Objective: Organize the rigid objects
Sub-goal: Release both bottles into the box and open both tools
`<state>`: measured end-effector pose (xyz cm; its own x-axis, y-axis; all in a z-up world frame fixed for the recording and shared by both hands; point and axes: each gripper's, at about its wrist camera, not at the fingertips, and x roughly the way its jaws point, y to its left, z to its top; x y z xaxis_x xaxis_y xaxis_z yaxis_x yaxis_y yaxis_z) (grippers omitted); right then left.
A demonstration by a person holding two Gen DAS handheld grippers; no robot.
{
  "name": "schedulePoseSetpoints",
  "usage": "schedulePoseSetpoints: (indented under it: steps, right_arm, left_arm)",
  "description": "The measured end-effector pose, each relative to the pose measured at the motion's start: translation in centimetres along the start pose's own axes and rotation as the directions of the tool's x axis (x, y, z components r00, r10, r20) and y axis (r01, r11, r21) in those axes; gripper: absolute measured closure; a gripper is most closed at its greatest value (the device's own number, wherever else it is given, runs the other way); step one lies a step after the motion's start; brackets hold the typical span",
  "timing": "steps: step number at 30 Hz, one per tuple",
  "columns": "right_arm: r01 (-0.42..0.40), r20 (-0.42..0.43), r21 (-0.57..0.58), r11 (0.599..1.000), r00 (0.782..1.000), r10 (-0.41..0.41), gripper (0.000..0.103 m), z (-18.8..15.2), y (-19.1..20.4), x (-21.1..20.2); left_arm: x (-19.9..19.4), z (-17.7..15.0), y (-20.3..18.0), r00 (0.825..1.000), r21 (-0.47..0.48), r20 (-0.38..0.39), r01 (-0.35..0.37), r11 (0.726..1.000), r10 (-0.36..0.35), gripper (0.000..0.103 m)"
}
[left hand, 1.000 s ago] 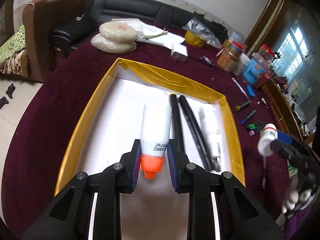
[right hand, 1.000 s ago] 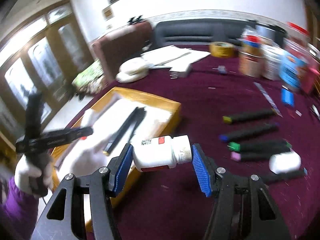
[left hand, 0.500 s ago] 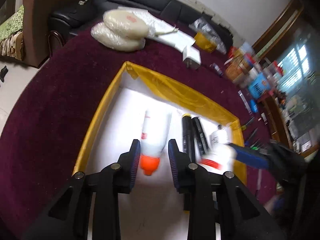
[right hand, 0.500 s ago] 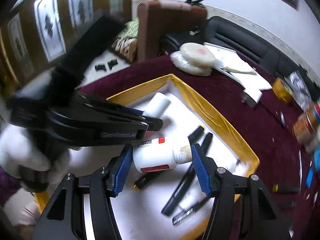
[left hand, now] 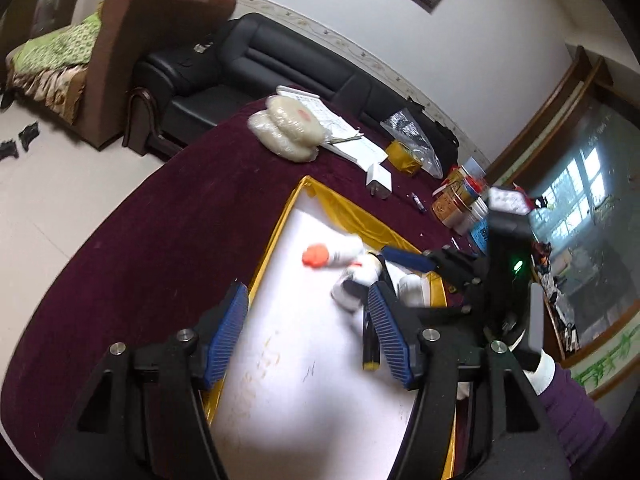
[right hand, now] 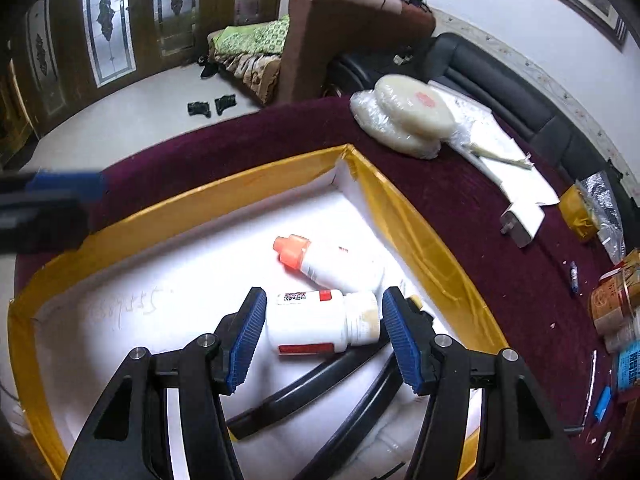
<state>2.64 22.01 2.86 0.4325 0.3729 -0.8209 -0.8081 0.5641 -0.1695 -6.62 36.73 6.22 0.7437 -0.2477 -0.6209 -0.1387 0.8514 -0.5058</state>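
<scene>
A yellow-rimmed box [right hand: 192, 196] with a white floor sits on the maroon table. In it lie a white bottle with an orange cap [right hand: 332, 262], a white pill bottle with a red label [right hand: 320, 326] and black pens [right hand: 320, 384]. My right gripper [right hand: 324, 336] is open, its blue pads a little apart from either end of the pill bottle, which rests on the box floor. My left gripper [left hand: 308, 336] is open and empty above the box's [left hand: 276, 236] near side. The orange-capped bottle [left hand: 332, 254] lies ahead of it, blurred, beside the right gripper [left hand: 404, 260].
Wrapped round cakes [right hand: 400, 120], papers and a white charger [right hand: 520, 220] lie on the table behind the box. Jars and tins [left hand: 460, 200] stand at the right. Sofas stand beyond the table edge.
My left gripper opened, let go of the orange-capped bottle and drew back. My right gripper lowered the pill bottle into the box and opened.
</scene>
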Motion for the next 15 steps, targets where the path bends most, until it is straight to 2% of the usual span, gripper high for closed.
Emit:
schedulePoseSetpoints:
  steps: [3, 6, 8, 10, 15]
  right_arm:
    - [0.007, 0.050, 0.044, 0.999, 0.999, -0.009, 0.048, -0.1, -0.6, -1.5]
    - [0.001, 0.108, 0.130, 0.992, 0.994, -0.015, 0.048, -1.0, -1.9, -4.2]
    - [-0.007, 0.141, 0.191, 0.982, 0.990, -0.021, 0.048, -2.1, -3.0, -5.8]
    - [-0.004, 0.173, 0.272, 0.962, 0.984, -0.045, 0.047, -4.0, -4.3, -7.8]
    - [0.028, 0.198, 0.466, 0.884, 0.971, -0.135, 0.046, -10.0, -8.5, -11.5]
  left_arm:
    - [-0.7, -1.1, 0.4, 1.000, -0.036, 0.010, -0.006, 0.999, 0.007, 0.041]
    - [-1.0, -1.7, -0.2, 0.999, -0.025, 0.024, -0.032, 0.999, 0.033, 0.041]
    - [-1.3, -1.9, -1.3, 0.996, 0.018, 0.040, -0.076, 0.997, 0.075, 0.041]
    - [-1.6, -2.1, -3.2, 0.989, 0.089, 0.077, -0.135, 0.987, 0.128, 0.035]
    - [-1.5, -3.1, -6.9, 0.968, 0.210, 0.136, -0.237, 0.949, 0.211, 0.034]
